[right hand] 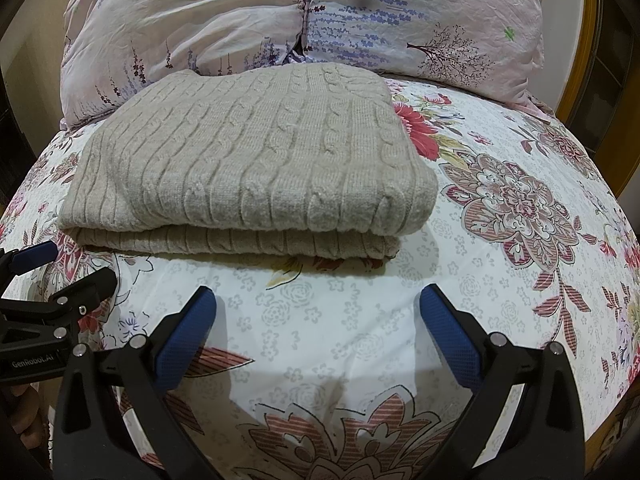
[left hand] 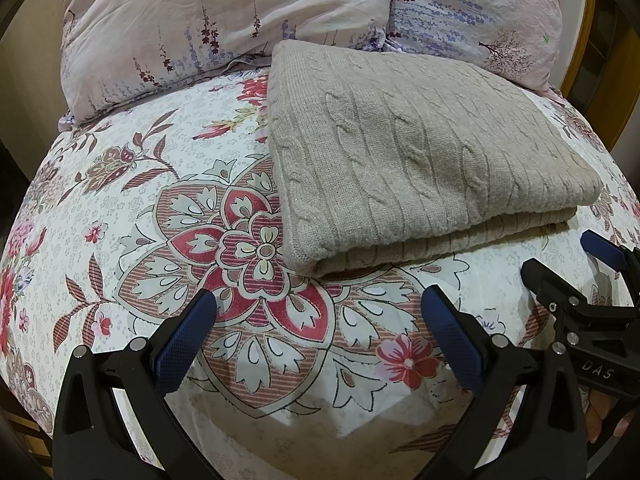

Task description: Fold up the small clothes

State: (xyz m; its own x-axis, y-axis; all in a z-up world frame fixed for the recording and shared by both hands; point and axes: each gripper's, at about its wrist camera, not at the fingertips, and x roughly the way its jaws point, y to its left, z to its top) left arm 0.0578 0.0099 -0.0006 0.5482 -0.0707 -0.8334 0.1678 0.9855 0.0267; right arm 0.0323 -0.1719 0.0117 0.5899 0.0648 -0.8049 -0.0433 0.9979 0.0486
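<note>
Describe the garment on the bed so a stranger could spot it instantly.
Start at the two lavender-print pillows at the head of the flowered bedspread. Just in front of them lies a folded beige cable-knit sweater, stacked in layers. It is the only plain, thick knitted thing among thin printed fabrics.

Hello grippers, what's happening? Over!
Left gripper open, right gripper open, both empty. Sweater folded on bed, before pillows. Nothing in the way.

Beige cable-knit sweater [left hand: 420, 152]; red-floral white bedsheet [left hand: 160, 208]; pillows [left hand: 200, 32] seemingly pale pink, lavender-sprigged.
</note>
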